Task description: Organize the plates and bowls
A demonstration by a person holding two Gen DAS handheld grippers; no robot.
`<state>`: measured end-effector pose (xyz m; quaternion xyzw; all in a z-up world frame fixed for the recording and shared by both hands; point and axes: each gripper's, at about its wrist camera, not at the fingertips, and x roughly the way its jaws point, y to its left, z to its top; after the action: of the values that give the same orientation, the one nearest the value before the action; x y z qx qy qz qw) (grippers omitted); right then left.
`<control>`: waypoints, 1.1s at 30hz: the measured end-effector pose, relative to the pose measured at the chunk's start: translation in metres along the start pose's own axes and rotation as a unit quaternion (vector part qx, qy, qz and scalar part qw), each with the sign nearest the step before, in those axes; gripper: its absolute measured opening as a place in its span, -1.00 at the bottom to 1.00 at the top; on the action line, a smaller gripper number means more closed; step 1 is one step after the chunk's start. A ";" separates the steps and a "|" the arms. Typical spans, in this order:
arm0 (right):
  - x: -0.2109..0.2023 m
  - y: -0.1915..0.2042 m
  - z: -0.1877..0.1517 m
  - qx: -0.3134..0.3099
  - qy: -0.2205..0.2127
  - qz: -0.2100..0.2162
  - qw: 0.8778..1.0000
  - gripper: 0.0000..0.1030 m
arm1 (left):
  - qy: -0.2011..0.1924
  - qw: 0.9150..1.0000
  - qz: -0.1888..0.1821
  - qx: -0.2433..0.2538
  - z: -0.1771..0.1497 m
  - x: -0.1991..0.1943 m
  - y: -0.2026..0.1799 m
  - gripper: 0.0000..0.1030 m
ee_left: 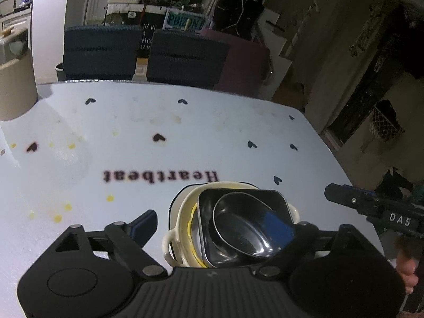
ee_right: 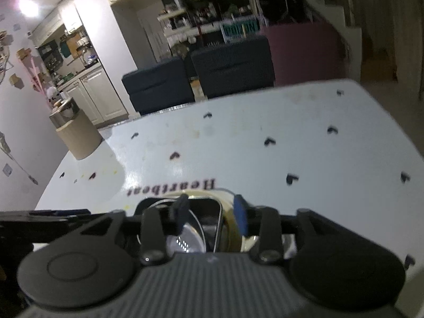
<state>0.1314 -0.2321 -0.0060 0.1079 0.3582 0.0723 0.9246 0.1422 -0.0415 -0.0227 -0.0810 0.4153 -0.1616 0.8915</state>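
Observation:
A cream dish with small handles (ee_left: 173, 238) stands on the white table (ee_left: 212, 132). A black square bowl (ee_left: 267, 198) is nested in it, and a round black bowl (ee_left: 238, 228) lies tilted inside that. My left gripper (ee_left: 214, 218) hovers open and wide over the stack, one finger to the left of the dish, the blue-padded one above its right side. In the right wrist view the cream dish rim (ee_right: 204, 193) and the square bowl (ee_right: 209, 206) lie under my right gripper (ee_right: 210, 209). Its jaws stand apart and grip nothing. One of its fingers (ee_left: 352, 198) shows at the right.
The table cloth (ee_right: 291, 145) bears the word "Heartbeat", small dark hearts and yellow stains. A beige cylindrical container (ee_right: 79, 137) stands at the table's far left corner. Dark chairs (ee_left: 100, 53) line the far edge. A person's hand (ee_left: 405, 267) is at the right.

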 end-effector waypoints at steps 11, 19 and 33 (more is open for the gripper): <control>-0.019 0.019 -0.009 -0.054 -0.045 -0.031 0.997 0.62 | -0.049 0.998 0.042 0.021 -0.008 -0.030 -0.005 1.00; -0.042 0.028 -0.023 -0.072 -0.081 -0.046 0.993 0.99 | -0.073 0.995 0.056 0.040 -0.027 -0.059 -0.018 1.00; -0.097 0.028 -0.071 -0.082 -0.145 -0.060 0.984 0.99 | -0.153 0.983 0.096 0.036 -0.087 -0.111 -0.029 1.00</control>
<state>0.0102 -0.2151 0.0126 0.0198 0.2195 0.0294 0.9750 0.0023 -0.0302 0.0086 -0.0320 0.2735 -0.0760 0.9583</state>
